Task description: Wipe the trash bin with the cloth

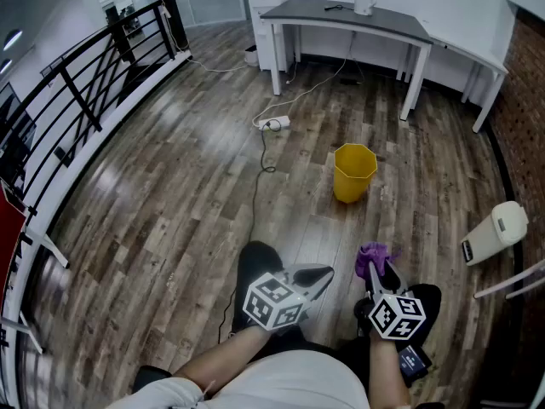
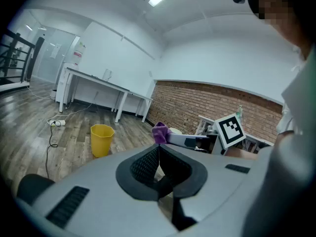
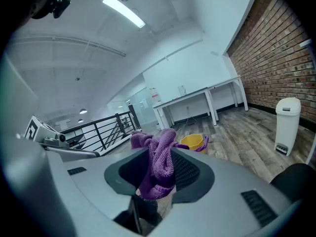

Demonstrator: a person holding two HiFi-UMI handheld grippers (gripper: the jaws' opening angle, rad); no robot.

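The wooden floor [image 1: 170, 211] carries a grey-topped desk [image 1: 358, 20] along its far edge. The yellow trash bin [image 1: 353, 173] stands upright on bare boards, nearer the floor's right edge than its left, well ahead of both grippers and touching neither. The left gripper [image 1: 317, 278] has its jaws pressed together with nothing between them. The right gripper [image 1: 377, 273] is clamped on the purple cloth [image 1: 372, 256], which bunches between the pads and spills past the jaw tips on the bin's side.

Grey left gripper [image 1: 326, 274], right gripper [image 1: 375, 273]; black ribbed pads [image 2: 145, 164]; black-white marker cubes [image 1: 274, 301]
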